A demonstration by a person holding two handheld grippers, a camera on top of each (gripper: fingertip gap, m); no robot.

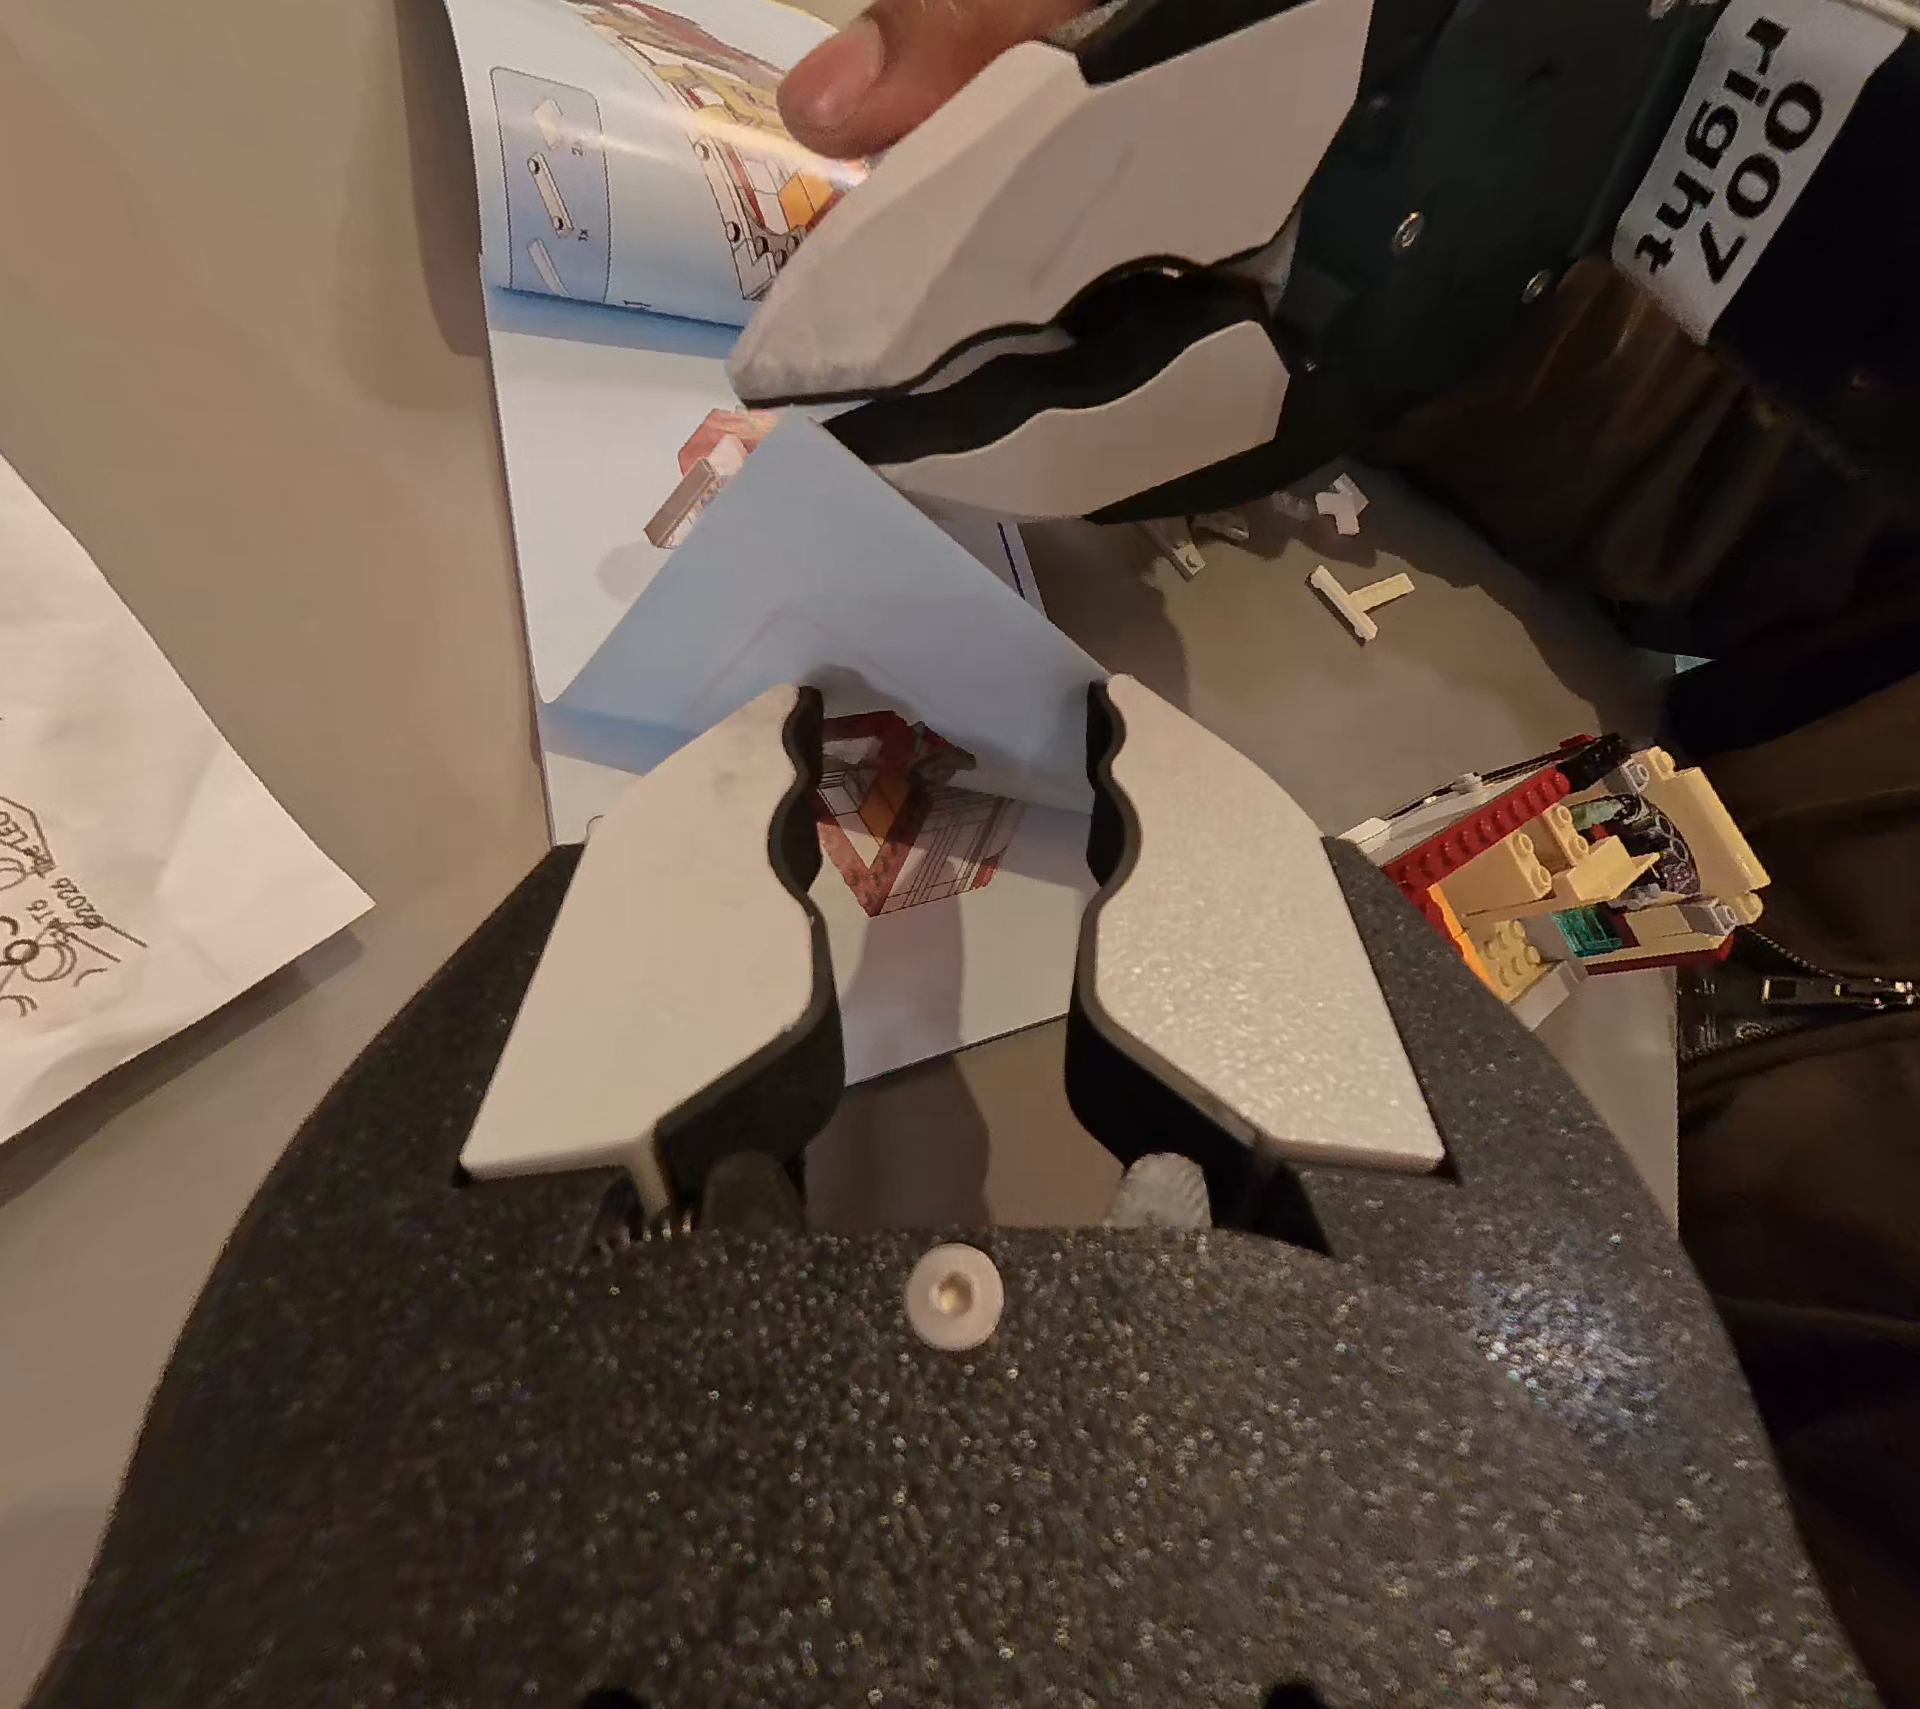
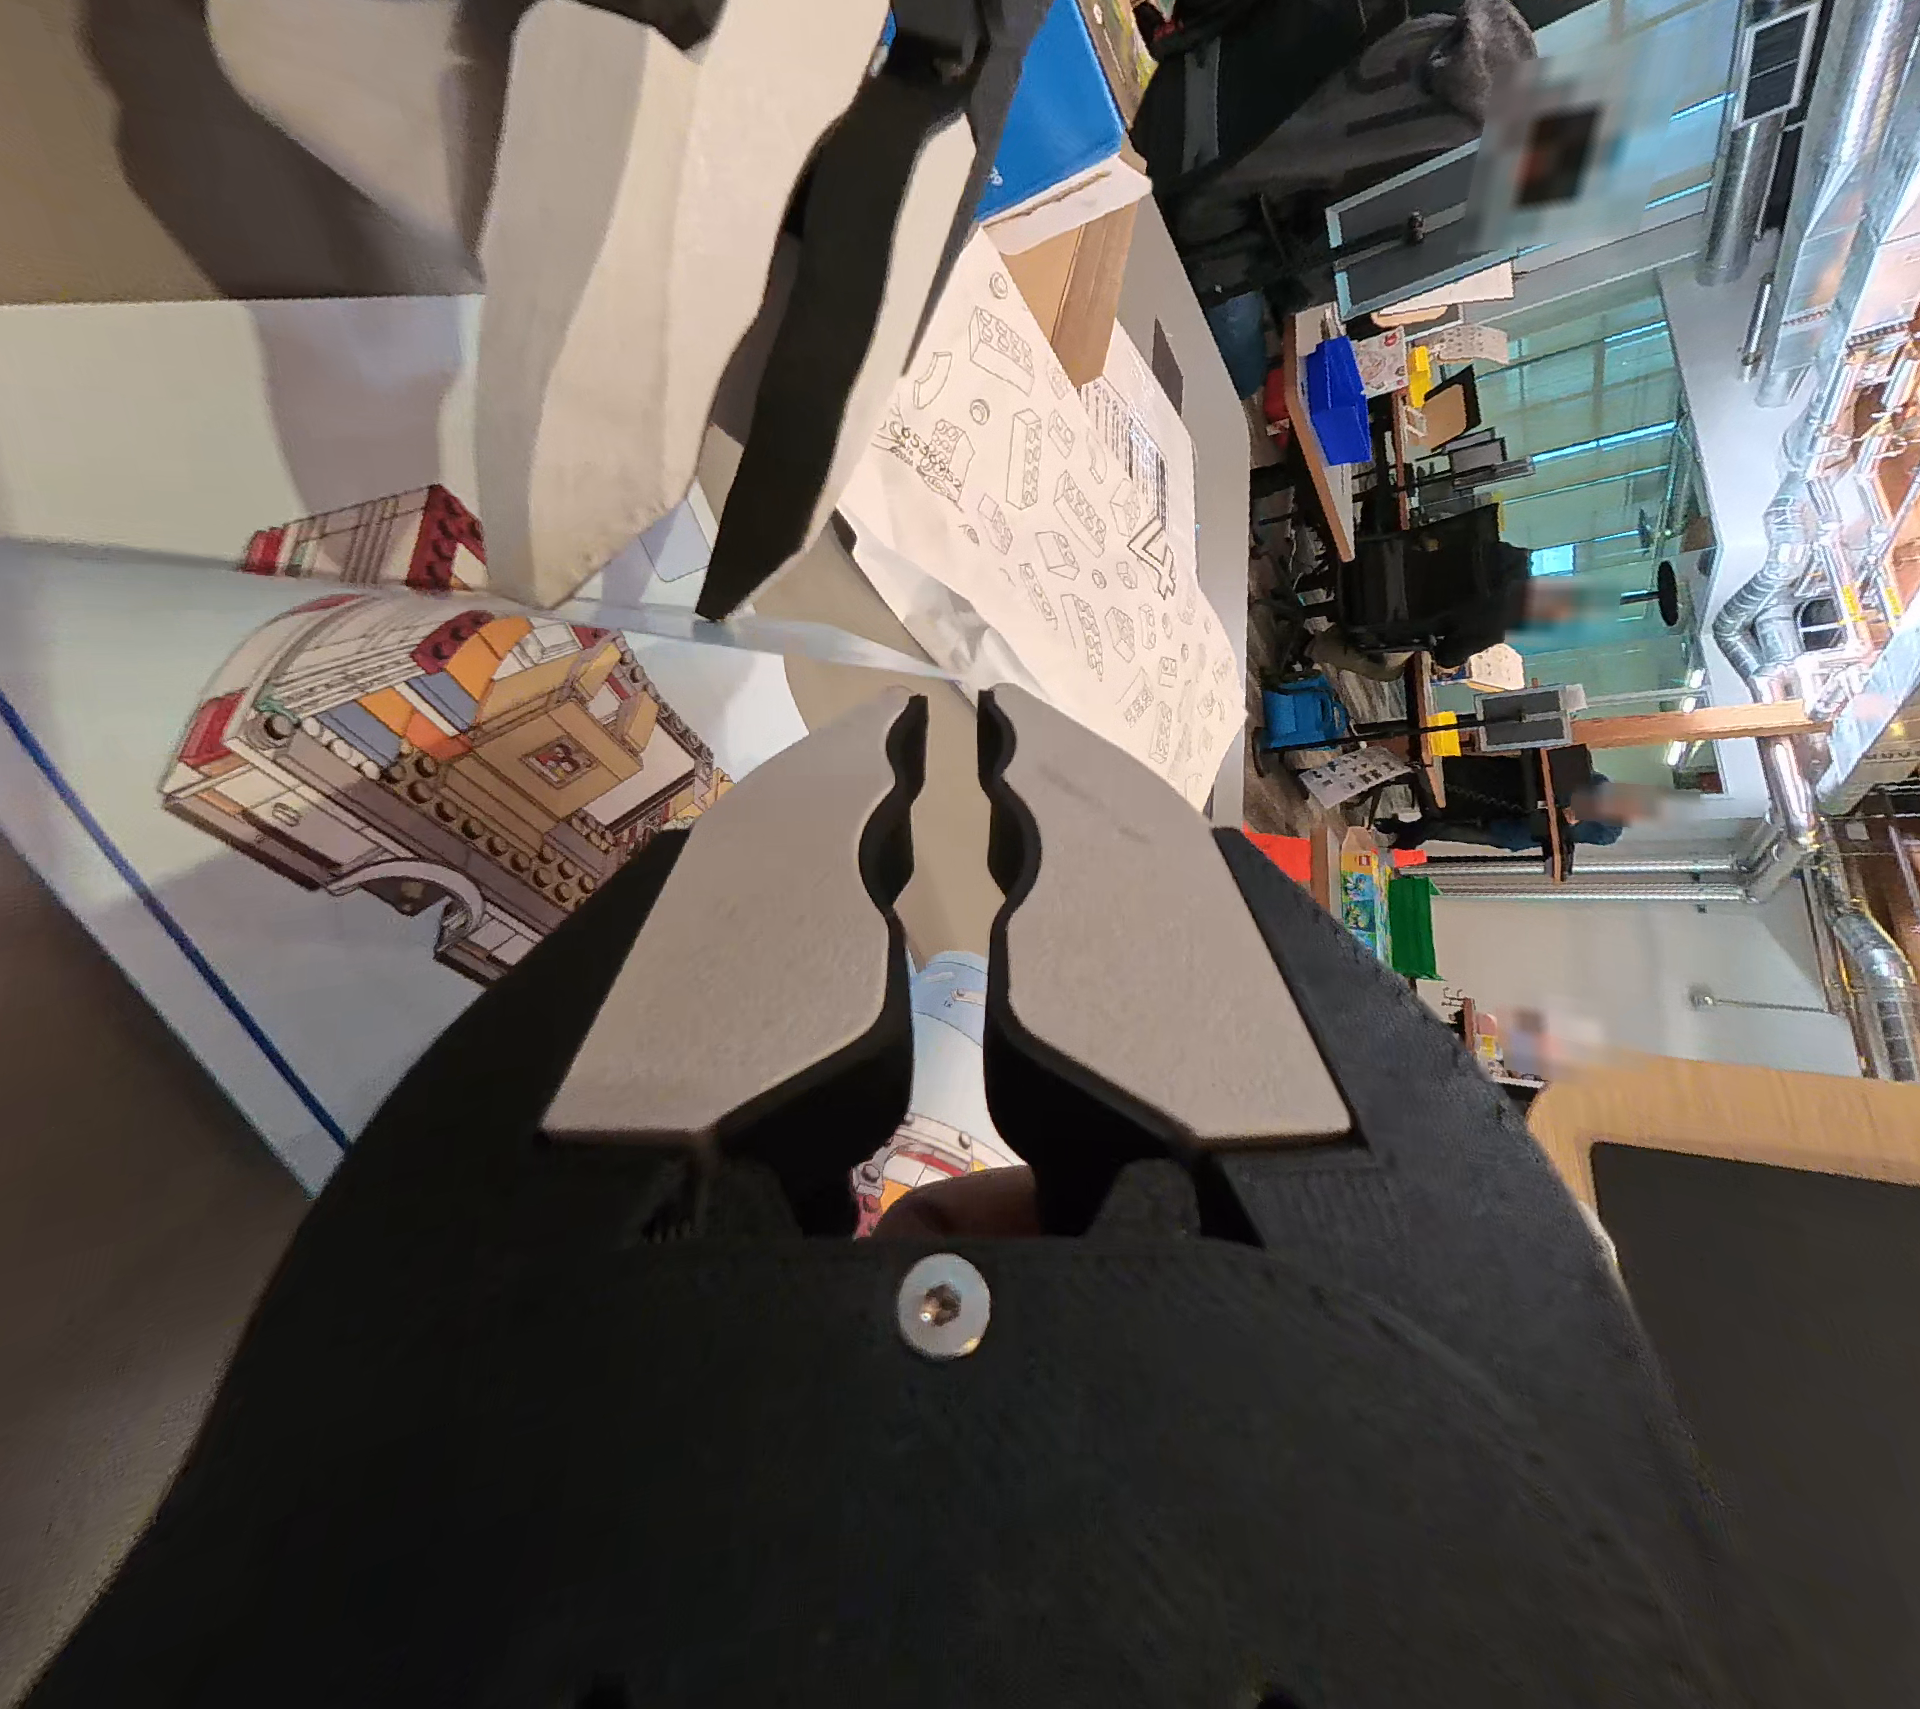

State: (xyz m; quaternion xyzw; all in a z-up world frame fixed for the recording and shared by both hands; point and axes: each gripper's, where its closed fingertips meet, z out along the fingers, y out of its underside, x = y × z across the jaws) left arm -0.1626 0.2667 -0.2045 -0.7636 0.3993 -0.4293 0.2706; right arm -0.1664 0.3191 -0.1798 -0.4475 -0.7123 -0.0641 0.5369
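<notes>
An open instruction booklet [image 1: 582, 454] with brick-model pictures lies on the grey table [image 1: 208, 309]. One pale blue page [image 1: 831, 579] is lifted and curled up. My left gripper [image 1: 945, 703] is open and holds nothing. It hovers just in front of the lifted page. My right gripper [image 1: 800, 402] comes in from the upper right with its tips at the page's raised corner. In the right wrist view its jaws [image 2: 951, 703] stand a narrow gap apart. The page edge [image 2: 810, 646] ends right at the tips and is not pinched. The left gripper's fingers [image 2: 623, 360] show above the page.
A partly built red and tan brick model [image 1: 1558, 870] stands at the right, with loose pale pieces [image 1: 1361, 599] behind it. A white paper bag printed with brick drawings [image 1: 125, 828] lies at the left and also shows in the right wrist view [image 2: 1070, 516]. A blue box [image 2: 1049, 101] stands beyond it. About 5 cm separates my left fingertips from my right.
</notes>
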